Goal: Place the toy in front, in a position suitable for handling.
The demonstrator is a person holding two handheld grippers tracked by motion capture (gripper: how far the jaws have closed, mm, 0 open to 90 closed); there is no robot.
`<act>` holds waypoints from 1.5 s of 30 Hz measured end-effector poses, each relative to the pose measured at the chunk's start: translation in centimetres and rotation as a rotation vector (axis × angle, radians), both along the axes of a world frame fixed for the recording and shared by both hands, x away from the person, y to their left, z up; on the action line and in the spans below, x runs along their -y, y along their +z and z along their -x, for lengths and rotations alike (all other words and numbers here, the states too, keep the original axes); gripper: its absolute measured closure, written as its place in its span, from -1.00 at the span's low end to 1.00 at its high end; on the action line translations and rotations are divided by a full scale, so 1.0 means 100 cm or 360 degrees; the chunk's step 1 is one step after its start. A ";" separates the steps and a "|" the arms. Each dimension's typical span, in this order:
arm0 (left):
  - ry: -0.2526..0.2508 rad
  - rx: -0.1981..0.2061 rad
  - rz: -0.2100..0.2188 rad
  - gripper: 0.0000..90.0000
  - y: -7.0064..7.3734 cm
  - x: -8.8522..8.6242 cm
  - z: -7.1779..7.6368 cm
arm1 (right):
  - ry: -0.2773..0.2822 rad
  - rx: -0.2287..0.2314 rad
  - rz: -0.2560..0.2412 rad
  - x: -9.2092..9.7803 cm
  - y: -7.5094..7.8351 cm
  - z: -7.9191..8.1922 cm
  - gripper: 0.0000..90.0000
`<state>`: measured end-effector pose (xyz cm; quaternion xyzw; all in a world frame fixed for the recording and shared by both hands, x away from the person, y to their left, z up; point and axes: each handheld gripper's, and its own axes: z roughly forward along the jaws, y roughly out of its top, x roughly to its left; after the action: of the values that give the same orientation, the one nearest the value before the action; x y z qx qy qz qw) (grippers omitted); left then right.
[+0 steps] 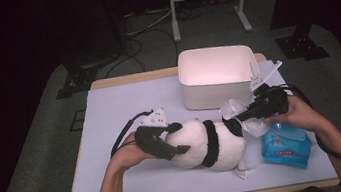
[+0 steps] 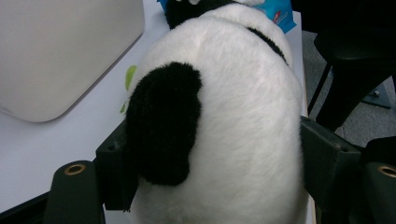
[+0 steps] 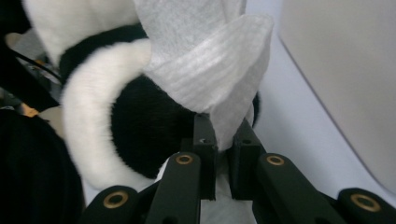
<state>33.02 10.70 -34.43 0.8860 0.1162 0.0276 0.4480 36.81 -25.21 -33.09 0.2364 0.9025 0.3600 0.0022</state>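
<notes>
Pale blue tabletop (image 1: 124, 107) carries a black-and-white plush panda (image 1: 210, 143), nearest the person, with the left gripper (image 1: 157, 143) clamped around its rump. At its head the right gripper (image 3: 223, 140) pinches a white wet wipe (image 3: 210, 70), so wiping looks under way; beyond stands a white plastic bin (image 1: 214, 77). Next, I judge, rub along the fur while the left holds firm.

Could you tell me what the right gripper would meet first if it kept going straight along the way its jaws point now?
Most likely the panda toy. The right gripper is shut on a white wipe, and the toy's black fur lies just past its tips, though the depth is hard to judge.
</notes>
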 end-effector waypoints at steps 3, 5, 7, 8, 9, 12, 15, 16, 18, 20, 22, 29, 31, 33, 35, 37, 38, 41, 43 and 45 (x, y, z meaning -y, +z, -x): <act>0.0003 -0.0007 0.0003 -0.44 0.000 0.000 -0.001 | 0.0038 0.0004 -0.0011 -0.005 0.001 0.004 0.84; 0.0004 -0.0003 0.0000 -0.44 0.000 0.000 0.000 | 0.0056 0.0002 -0.0012 -0.008 0.003 0.006 0.84; 0.0004 -0.0003 -0.0006 -0.44 0.001 0.001 0.000 | 0.0081 0.0001 -0.0017 -0.012 0.005 0.008 0.84; 0.0003 -0.0002 -0.0005 -0.44 0.001 0.001 0.000 | 0.0096 -0.0005 -0.0027 -0.014 0.007 0.009 0.84; -0.0001 0.0002 -0.0004 -0.44 0.001 0.001 0.000 | 0.0117 -0.0015 -0.0044 -0.016 0.008 0.010 0.84; 0.0000 -0.0003 -0.0006 -0.44 0.002 0.002 0.000 | 0.0155 -0.0008 -0.0038 -0.024 0.011 0.012 0.84; -0.0001 0.0005 -0.0011 -0.44 0.003 0.003 0.000 | 0.0190 -0.0013 -0.0041 -0.032 0.013 0.013 0.84; -0.0003 0.0007 -0.0009 -0.44 0.003 0.004 0.000 | 0.0208 -0.0014 -0.0047 -0.035 0.014 0.013 0.84; -0.0001 0.0004 -0.0010 -0.44 0.004 0.005 0.000 | 0.0239 -0.0008 -0.0060 -0.040 0.015 0.014 0.84; 0.0003 0.0003 -0.0003 -0.44 0.004 0.006 0.000 | 0.0259 -0.0006 -0.0061 -0.047 0.015 0.014 0.84; 0.0005 0.0004 -0.0001 -0.44 0.005 0.007 -0.001 | 0.0281 -0.0001 -0.0062 -0.052 0.015 0.014 0.84; 0.0003 0.0012 0.0002 -0.44 0.009 0.013 -0.001 | 0.0327 0.0038 -0.0003 -0.072 0.020 0.015 0.84; -0.0002 0.0012 0.0004 -0.46 0.008 0.013 -0.002 | 0.0316 0.0047 0.0024 -0.071 0.019 0.016 0.84; 0.0001 0.0009 0.0014 -0.56 0.008 0.014 -0.001 | 0.0316 0.0041 0.0028 -0.069 0.017 0.017 0.85; 0.0008 0.0003 0.0033 -0.64 0.007 0.014 -0.002 | 0.0306 0.0046 0.0038 -0.065 0.014 0.018 0.85; 0.0019 -0.0004 0.0045 -0.72 0.007 0.015 -0.003 | 0.0299 0.0038 0.0023 -0.062 0.013 0.019 0.85; 0.0027 -0.0013 0.0049 -0.75 0.007 0.015 -0.003 | 0.0301 0.0045 0.0017 -0.060 0.013 0.019 0.85; 0.0026 -0.0022 0.0064 -0.78 0.008 0.014 -0.004 | 0.0301 0.0049 0.0013 -0.056 0.012 0.020 0.85; 0.0029 -0.0022 0.0067 -0.78 0.008 0.013 -0.004 | 0.0297 0.0046 0.0007 -0.054 0.011 0.020 0.85; 0.0033 -0.0029 0.0075 -0.79 0.008 0.012 -0.004 | 0.0291 0.0048 0.0004 -0.053 0.011 0.020 0.85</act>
<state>33.46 9.45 -33.60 0.8742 0.1301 0.0214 0.4673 34.79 -19.89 -31.99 0.1477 0.9206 0.3611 -0.0167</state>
